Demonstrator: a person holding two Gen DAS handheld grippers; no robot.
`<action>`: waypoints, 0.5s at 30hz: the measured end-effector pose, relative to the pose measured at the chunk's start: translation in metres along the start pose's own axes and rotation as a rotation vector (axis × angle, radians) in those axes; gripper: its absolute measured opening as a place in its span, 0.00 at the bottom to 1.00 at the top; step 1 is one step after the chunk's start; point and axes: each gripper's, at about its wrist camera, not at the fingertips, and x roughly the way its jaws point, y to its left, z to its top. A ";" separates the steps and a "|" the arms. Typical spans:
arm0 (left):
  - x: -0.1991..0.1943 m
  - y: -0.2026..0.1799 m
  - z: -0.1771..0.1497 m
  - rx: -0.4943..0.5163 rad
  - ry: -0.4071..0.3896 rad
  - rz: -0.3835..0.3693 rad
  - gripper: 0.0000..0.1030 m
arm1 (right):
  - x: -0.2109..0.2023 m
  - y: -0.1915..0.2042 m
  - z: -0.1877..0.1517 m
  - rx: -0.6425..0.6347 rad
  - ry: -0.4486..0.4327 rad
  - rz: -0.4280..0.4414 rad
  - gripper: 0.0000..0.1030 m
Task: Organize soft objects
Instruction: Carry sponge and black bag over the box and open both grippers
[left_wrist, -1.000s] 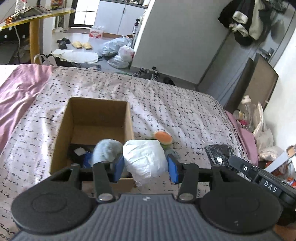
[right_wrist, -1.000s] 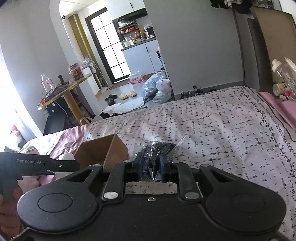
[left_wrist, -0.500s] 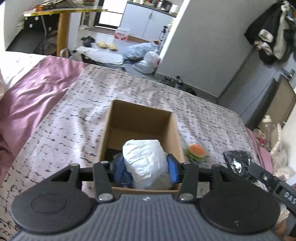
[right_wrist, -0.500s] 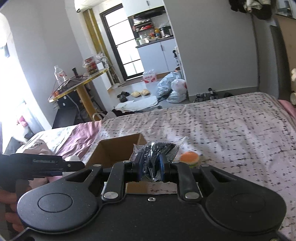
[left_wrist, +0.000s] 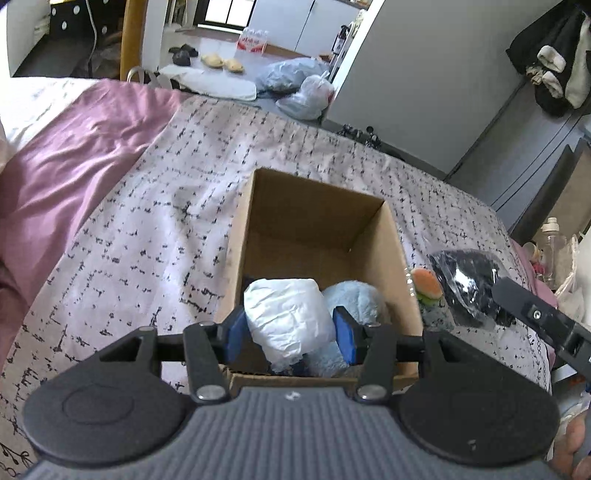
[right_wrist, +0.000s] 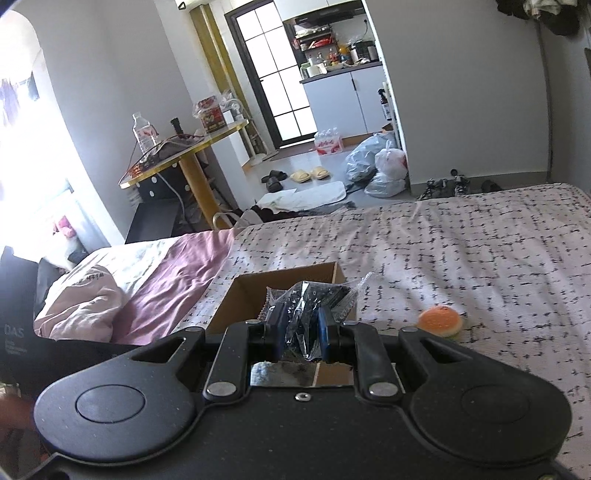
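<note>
Bedspread (left_wrist: 155, 221) with black dashes carries an open carton (left_wrist: 400, 266), over whose near end the left gripper (left_wrist: 290, 330) clasps a white bundle (left_wrist: 288, 314) across its middle, a blue plush (left_wrist: 354, 295) already inside. Crinkled and yielding, the bundle looks light and will likely deform, not slip; the right gripper (right_wrist: 300, 326) pinches a bagged dark item (right_wrist: 314, 299), probably slippery, at its gathered film. A burger toy (right_wrist: 439, 322) lies beside the carton, whose walls hem in the descent.

box (left_wrist: 236, 258) brown | bundle (left_wrist: 291, 317) white | plush (left_wrist: 354, 299) pale blue | burger toy (right_wrist: 439, 320) orange | bedspread (left_wrist: 155, 229) white, black dashes
</note>
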 end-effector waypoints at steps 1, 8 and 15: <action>0.003 0.002 0.000 -0.004 0.006 -0.005 0.49 | 0.003 0.002 -0.001 -0.003 0.005 0.004 0.17; 0.001 0.008 0.001 -0.043 0.004 -0.040 0.56 | 0.019 0.011 -0.002 -0.009 0.024 0.024 0.17; -0.015 0.018 0.007 -0.101 -0.028 -0.026 0.58 | 0.032 0.021 0.004 -0.009 0.036 0.047 0.17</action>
